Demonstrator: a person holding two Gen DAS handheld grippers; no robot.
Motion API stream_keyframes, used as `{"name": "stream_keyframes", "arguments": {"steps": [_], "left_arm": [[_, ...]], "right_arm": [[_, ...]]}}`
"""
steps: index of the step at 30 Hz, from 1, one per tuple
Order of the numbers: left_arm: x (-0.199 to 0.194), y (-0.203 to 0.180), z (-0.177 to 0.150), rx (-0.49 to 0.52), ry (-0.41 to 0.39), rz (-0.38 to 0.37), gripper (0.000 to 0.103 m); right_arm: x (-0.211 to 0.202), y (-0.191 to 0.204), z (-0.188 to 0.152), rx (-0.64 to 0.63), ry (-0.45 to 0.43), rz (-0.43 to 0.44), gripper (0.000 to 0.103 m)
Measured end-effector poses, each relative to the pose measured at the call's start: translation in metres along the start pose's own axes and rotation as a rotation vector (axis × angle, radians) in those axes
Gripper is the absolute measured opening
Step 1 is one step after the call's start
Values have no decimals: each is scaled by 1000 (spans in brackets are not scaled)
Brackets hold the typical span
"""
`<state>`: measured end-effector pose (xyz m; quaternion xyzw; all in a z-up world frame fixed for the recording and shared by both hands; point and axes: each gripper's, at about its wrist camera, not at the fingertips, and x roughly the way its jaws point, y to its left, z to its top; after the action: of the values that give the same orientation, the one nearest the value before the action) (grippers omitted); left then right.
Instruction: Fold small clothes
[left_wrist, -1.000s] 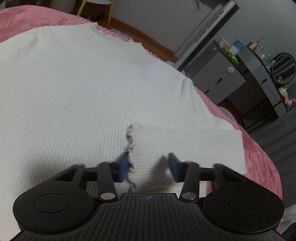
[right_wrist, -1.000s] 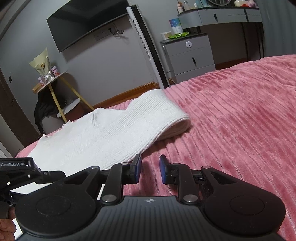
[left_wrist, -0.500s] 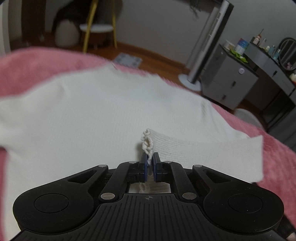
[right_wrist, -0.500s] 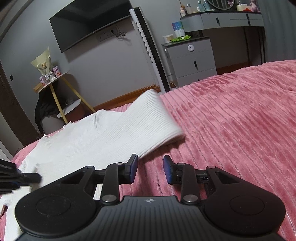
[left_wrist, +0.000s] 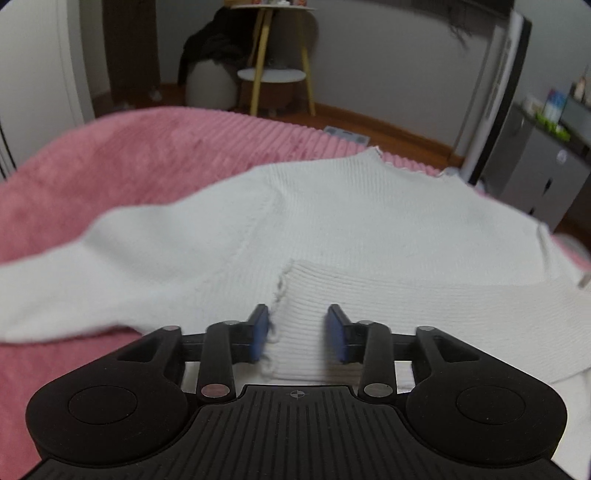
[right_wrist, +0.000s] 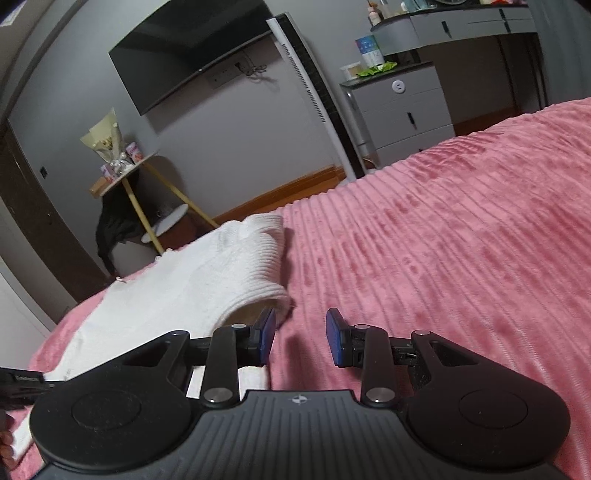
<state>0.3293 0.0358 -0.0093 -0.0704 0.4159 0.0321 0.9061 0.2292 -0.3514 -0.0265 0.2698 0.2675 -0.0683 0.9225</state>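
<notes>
A: What fills the scene?
B: A bed under a pink ribbed plush blanket (right_wrist: 461, 229), with a white rib-knit sweater (left_wrist: 351, 218) spread flat across it near the foot end.

A: How does the garment lie?
B: One sleeve (left_wrist: 388, 306) is folded across the body, its frayed cuff (left_wrist: 291, 295) pointing at the camera; the other sleeve (left_wrist: 74, 280) trails out onto the blanket.

A: And the left tongs (left_wrist: 298, 328)?
B: Released, blue pads apart on either side of the folded cuff, gripping nothing.

A: The right tongs (right_wrist: 301, 338)?
B: Also released, held above bare blanket, one pad (right_wrist: 266, 334) just beside the open end of the sweater's rolled edge (right_wrist: 258, 273).
</notes>
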Motion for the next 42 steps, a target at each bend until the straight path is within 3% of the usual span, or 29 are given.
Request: {"name": "stream_keyframes", "arguments": {"steps": [2,4,7,12,15,22,25,27,31,39,42], "left_arm": [[5,2,-1,6,10,-3,37],[8,0,-1,29,1,19,13],[7,4,3,30,-15,16,7],[-3,10,17,68,-98,27,6],[-7,11,26,112,-156,75,6],[0,32,36,112,-186,171,6],[9,40,33,88,-159,197,6],[15,46,30,78,-141,217,12],[9,62,25,-7,-132,174,47],[5,71,21,-66,-112,61,52],[11,62,18,-46,-87,47,52]], "right_arm": [[1,0,1,22,-5,37,29],[2,-1,2,59,-6,87,29],[6,-4,2,122,2,160,29],[20,-4,-2,193,35,223,29],[25,5,-6,144,46,220,29],[29,21,-11,34,55,192,29],[31,22,-12,26,62,184,29],[34,23,-12,17,65,181,29],[33,26,-13,-18,56,167,29],[29,28,-15,-31,35,157,29],[29,29,-15,-47,31,151,29]]}}
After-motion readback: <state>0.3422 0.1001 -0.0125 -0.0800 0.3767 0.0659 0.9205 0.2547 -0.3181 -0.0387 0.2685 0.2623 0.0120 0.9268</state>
